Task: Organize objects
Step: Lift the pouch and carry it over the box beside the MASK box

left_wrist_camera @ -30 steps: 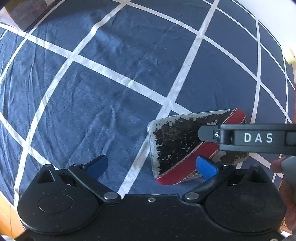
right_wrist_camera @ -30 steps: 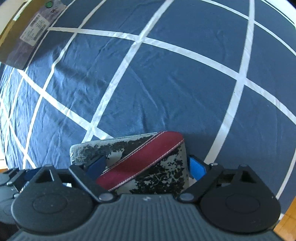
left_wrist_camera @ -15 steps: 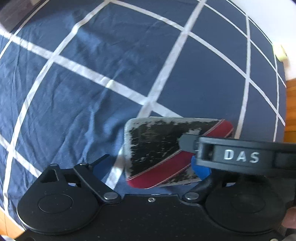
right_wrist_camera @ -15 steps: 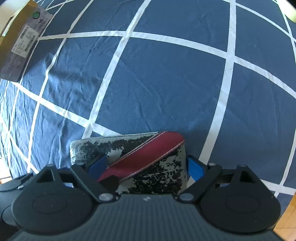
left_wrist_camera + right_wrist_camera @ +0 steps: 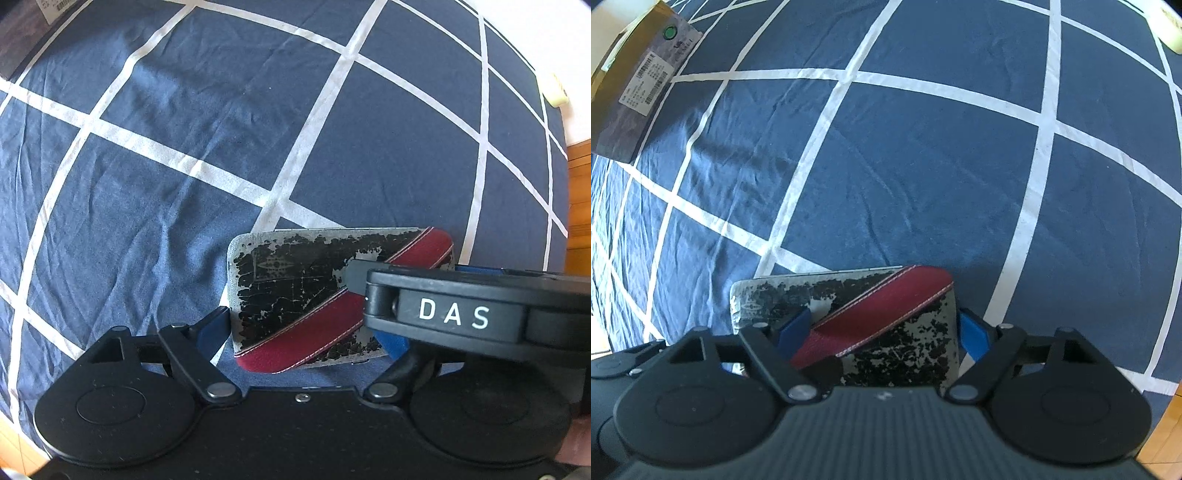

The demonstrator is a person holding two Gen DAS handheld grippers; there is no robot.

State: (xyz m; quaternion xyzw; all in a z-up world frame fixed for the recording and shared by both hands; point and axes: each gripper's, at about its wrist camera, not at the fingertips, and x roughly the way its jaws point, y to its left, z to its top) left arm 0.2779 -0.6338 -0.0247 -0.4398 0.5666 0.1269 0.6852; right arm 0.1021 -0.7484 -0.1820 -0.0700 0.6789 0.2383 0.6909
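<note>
Navy bedsheet [image 5: 177, 206] with a white grid carries a worn wallet [image 5: 295, 291], black-flaked grey with a red diagonal band, lying flat near the sheet's near edge. In the left wrist view the left gripper [image 5: 303, 332] straddles the wallet's near part: its jaws have just been closing, and its left blue pad [image 5: 214, 328] sits against the wallet's left short edge, while the right blue pad is partly hidden under the other tool's black bar marked "DAS", so a firm pinch cannot be told. The right wrist view shows the right gripper [image 5: 882, 332], jaws also just closing, with the wallet [image 5: 901, 347] between them; the right pad [image 5: 973, 338] touches its right edge and the left fingertip rests over its face by the red band. Only the right view shows clearly the brown parcel [image 5: 635, 92] with a printed label at the sheet's far left corner; the left view catches merely its corner.
</note>
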